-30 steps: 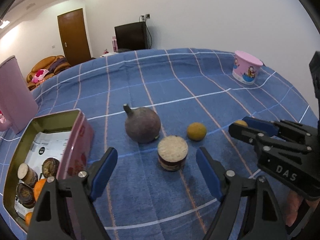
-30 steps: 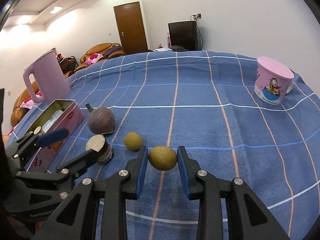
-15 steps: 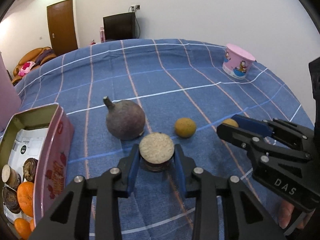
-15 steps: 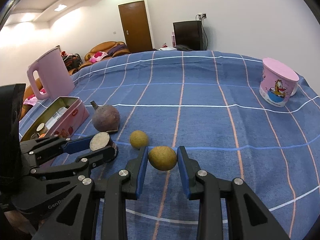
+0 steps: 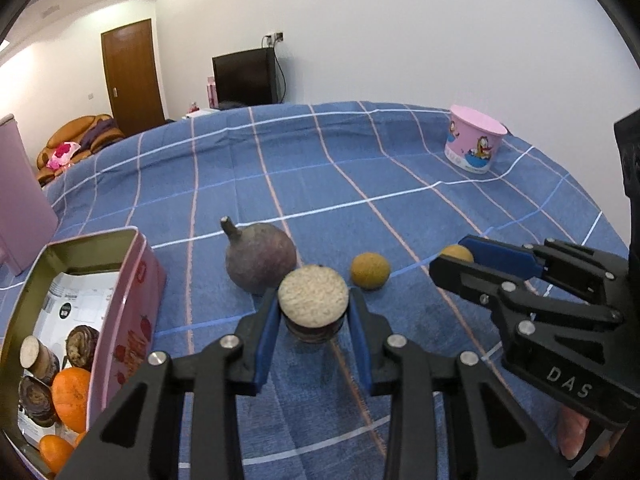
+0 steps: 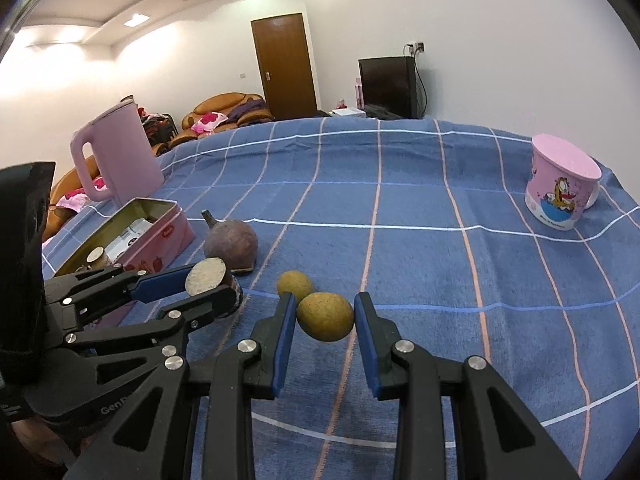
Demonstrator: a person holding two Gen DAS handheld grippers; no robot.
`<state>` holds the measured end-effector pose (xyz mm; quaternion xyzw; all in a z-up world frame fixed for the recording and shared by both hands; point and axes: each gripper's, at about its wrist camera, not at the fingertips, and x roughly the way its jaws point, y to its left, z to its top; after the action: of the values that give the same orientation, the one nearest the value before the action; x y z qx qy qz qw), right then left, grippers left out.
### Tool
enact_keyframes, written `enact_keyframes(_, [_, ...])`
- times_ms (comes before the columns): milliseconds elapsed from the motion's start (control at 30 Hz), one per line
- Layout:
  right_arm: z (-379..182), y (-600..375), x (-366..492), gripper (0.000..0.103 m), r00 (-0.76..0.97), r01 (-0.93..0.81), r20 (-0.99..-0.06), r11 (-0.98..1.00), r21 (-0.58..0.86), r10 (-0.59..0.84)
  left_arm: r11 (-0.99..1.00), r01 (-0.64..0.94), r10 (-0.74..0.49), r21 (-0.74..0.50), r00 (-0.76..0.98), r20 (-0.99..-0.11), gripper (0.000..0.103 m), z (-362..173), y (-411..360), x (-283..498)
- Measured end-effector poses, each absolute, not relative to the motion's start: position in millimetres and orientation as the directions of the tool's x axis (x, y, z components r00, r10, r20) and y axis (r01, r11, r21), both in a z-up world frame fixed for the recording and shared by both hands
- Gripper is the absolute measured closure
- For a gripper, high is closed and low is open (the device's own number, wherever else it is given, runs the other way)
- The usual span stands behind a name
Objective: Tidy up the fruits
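Holding two fruits at once now, you have the left gripper [image 5: 314, 312] clamped on the cut brown fruit [image 5: 313, 296], its blue pads pressed to both sides of the pale-topped stub; a second ago those jaws stood wide with the stub loose on the blue checked cloth [image 5: 400, 184] between them, and they closed onto it within that second. Your right gripper [image 6: 325, 322] is narrowed on the yellow-green fruit [image 6: 325, 317], just as it was a second ago, pads touching its flanks. Take the pink tin [image 5: 132, 280] as your landmark: the cut fruit sits to the right of the tin, just in front of the purple stemmed fruit [image 5: 260, 258]; the small round yellow fruit [image 5: 370, 271] lies further right of the tin, loose on the cloth; the held yellow-green fruit is further right again. Inside the tin lie oranges [image 5: 72, 400] and other cut brown pieces [image 5: 38, 356], so the tin looks like the destination. With both grips made, the picking step seems done for these two; the carry toward the tin looks next, and the left load is nearer it. The purple fruit and the small yellow one remain to be sorted. The pink cartoon cup [image 5: 474, 142] stands far from the tin, well apart from all fruit.
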<state>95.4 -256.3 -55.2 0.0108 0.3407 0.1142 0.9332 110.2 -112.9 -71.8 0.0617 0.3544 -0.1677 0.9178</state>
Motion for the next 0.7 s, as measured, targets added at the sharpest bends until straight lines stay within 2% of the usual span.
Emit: enact_keyframes(700, [-46, -255, 81, 0.071, 0.788, -0.232, -0.569, 0.970, 0.077, 0.233, 0.947, 0.320, -0.248, 0.023, 0.777, -0.579, 0.068, -59, -108, 94])
